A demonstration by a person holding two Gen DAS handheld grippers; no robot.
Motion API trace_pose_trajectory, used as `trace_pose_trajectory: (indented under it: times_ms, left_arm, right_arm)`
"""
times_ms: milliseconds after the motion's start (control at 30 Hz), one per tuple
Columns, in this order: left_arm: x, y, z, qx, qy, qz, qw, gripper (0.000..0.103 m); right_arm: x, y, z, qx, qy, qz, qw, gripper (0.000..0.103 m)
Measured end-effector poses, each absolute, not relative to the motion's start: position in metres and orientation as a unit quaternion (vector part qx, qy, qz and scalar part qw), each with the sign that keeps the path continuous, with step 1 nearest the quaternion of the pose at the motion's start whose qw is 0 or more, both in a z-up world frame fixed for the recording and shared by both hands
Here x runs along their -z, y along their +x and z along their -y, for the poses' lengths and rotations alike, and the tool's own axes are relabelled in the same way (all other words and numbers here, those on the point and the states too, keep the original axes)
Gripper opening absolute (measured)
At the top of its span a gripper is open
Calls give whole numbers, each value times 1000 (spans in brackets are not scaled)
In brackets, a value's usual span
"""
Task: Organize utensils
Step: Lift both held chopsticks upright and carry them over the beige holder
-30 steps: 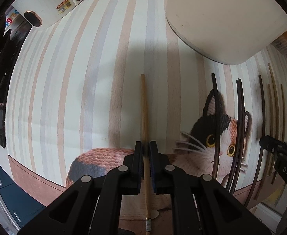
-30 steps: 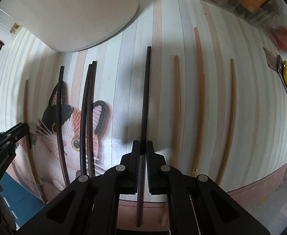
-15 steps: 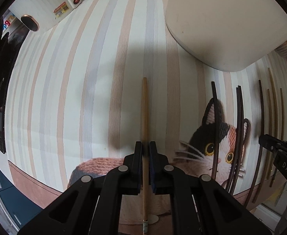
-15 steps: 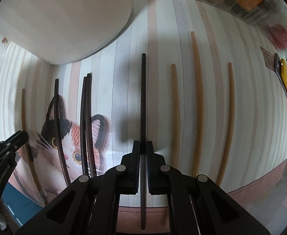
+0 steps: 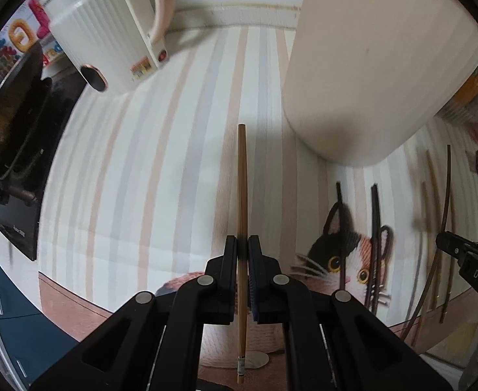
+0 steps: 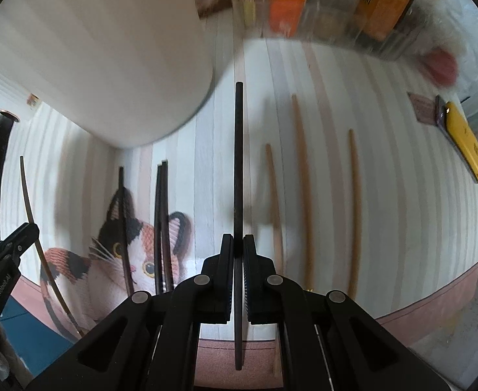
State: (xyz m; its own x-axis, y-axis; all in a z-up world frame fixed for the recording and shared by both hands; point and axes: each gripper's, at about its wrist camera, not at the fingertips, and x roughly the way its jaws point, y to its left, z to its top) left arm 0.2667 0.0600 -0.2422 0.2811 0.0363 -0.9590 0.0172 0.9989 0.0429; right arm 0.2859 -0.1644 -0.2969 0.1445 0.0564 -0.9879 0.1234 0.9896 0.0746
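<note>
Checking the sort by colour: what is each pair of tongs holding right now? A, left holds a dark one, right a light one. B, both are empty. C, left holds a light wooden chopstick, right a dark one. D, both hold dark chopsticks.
C: the left tongs are shut on a light chopstick, the right tongs on a dark chopstick.

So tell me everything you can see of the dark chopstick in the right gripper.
The dark chopstick is a thin, straight, near-black stick, matte, material unclear. The right gripper is shut on it around mid-length. It points forward toward the cream container, its rear end running back between the fingers, apparently above the striped cat mat.
</note>
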Motion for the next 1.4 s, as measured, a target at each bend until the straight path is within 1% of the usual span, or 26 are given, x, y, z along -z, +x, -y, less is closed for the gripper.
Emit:
trace_pose_trajectory:
  times_ms: [267,467,700,1000,1400]
  left_arm:
    - [196,260,-50,1,29,-549,835,4]
    - [168,265,-49,7,26,-520,854,4]
    - [142,271,-50,15,14,-494,869,4]
    - [91,275,-60,19,-17,-452,892,4]
    - [5,278,-65,51,-62,-418,905,4]
  right_arm:
    - [256,272,175,16,85,-606,791,6]
    - [227,281,177,16,100,-578,810,6]
    - [209,291,179,14,105,-546,831,5]
    - [161,300,177,-5,105,-506,856,5]
    - [80,309,175,-65,106,-501,856,5]
